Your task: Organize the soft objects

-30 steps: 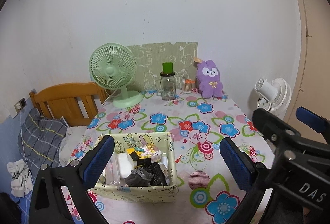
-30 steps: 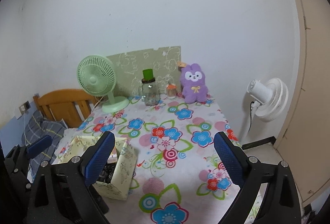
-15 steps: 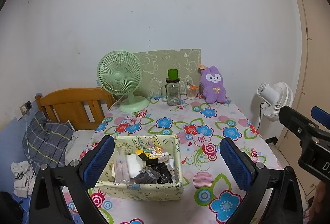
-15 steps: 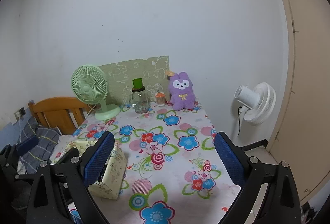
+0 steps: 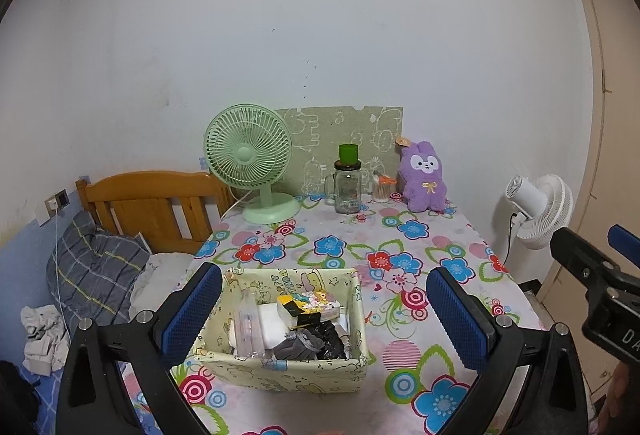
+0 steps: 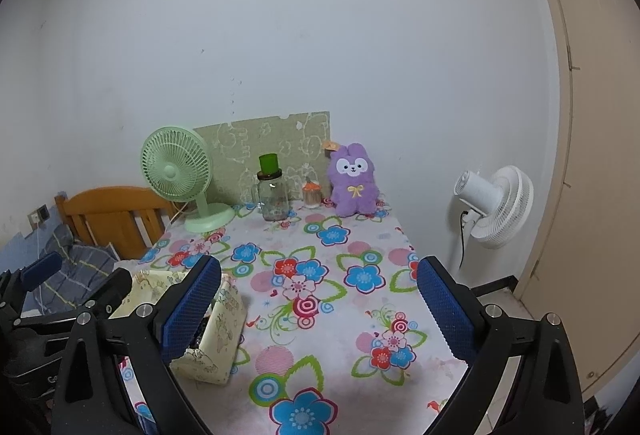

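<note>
Both cameras sit higher and farther back from the table than a second ago, so the far objects read smaller and more wall shows above them. I hold the left gripper (image 5: 324,315) with its blue pads spread wide and nothing between them; they frame the fabric storage box (image 5: 280,367), which stands at the near left of the floral tablecloth (image 5: 400,235). I hold the right gripper (image 6: 318,309) equally wide apart and empty, above bare cloth to the right of the box.

Box contents, seen from the left wrist: a grey sock-like bundle (image 5: 302,343), a dark crumpled item beside it, a white block and a yellow-and-black packet (image 5: 298,309).

Against the rear wall, left to right:
1. green desk fan (image 5: 250,159)
2. glass jar (image 5: 347,187) with a green cup on its lid
3. small orange-lidded container (image 5: 382,189)
4. purple plush rabbit (image 5: 424,177), upright, leaning on the patterned panel (image 5: 340,131)

A wooden headboard (image 5: 152,203) and striped pillow lie left of the table. A white floor fan (image 6: 496,207) stands to the right.
</note>
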The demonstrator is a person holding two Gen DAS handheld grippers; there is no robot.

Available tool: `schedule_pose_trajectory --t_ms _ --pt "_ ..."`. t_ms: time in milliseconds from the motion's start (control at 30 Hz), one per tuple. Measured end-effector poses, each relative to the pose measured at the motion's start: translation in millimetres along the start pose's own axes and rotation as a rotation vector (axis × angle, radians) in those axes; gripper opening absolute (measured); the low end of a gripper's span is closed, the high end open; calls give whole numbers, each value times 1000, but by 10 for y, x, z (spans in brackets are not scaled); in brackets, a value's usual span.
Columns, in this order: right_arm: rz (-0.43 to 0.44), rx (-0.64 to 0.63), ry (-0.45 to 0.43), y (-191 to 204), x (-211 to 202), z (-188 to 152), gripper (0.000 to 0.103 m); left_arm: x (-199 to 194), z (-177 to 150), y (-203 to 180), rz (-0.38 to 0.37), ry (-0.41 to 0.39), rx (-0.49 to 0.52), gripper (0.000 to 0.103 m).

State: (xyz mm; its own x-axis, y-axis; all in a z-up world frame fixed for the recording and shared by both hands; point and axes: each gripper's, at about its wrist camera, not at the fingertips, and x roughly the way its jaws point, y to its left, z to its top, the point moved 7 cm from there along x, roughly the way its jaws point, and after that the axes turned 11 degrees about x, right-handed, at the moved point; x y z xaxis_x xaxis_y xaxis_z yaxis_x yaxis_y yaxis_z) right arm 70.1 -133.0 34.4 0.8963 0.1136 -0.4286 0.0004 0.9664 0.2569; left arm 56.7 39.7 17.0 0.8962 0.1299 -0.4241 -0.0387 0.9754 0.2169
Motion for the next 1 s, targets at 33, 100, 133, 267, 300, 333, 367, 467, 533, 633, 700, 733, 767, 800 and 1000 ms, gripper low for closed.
schedule_pose_trajectory --t_ms 33,100,133,267,300,333,367,467,533,633,700,733,767,800,1000 --pt "-1 -1 2 2 2 -6 100 2 -1 -4 -1 -1 0 103" --pt "-1 -2 3 4 3 -15 100 1 1 -7 0 -2 1 103" --pt "-2 -2 3 4 5 -13 100 1 1 -6 -1 -2 -1 103" --pt "-3 -3 6 10 15 -24 100 11 -4 -9 -4 0 -10 103" --pt "-3 -4 7 11 15 -32 100 20 -5 -12 -7 1 -11 103" --pt "-2 -5 7 14 17 -32 100 27 -4 -13 -9 3 -12 103" --pt "-1 -6 7 21 14 -33 100 32 -1 -7 -11 4 -13 103" --pt "1 -10 5 37 21 -29 101 37 4 1 -17 5 -13 103" --pt "3 -11 5 46 24 -30 101 38 4 9 -20 6 -14 103" --pt "3 -11 5 54 34 -29 102 53 -4 27 -25 12 -20 103" --pt "4 -13 5 58 36 -30 103 55 -8 36 -25 14 -22 103" --pt "3 -13 5 59 40 -29 103 58 -8 40 -25 14 -22 103" --pt "3 -13 5 60 41 -30 103 57 -8 41 -25 14 -23 103" --pt "4 -13 5 60 42 -30 103 57 -8 38 -26 14 -23 103" --pt "4 -13 8 79 53 -32 103 59 -9 43 -26 14 -23 103"
